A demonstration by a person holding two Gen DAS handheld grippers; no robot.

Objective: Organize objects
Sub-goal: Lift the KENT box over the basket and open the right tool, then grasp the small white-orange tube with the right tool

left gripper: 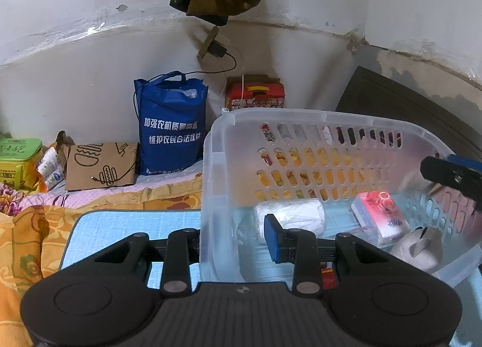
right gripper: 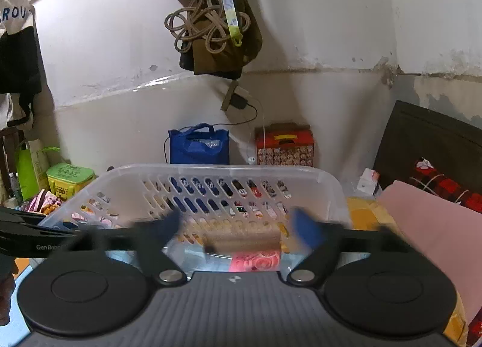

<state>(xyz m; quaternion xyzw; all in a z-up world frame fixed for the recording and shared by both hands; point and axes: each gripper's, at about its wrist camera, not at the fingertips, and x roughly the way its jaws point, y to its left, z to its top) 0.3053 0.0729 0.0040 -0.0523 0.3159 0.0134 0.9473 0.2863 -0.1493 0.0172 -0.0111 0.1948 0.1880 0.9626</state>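
We clamp the translucent basket (left gripper: 301, 118) wall between our left gripper (left gripper: 238, 240) fingers; it sits on the blue mat (left gripper: 120, 226), tissues (left gripper: 381, 214) inside. Our right gripper (right gripper: 238, 226) gapes wide, empty.

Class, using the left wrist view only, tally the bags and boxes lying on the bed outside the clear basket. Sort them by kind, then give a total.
Bags: 2 (blue tote, brown paper bag)
Boxes: 2 (green-lidded box, red carton)
Total: 4
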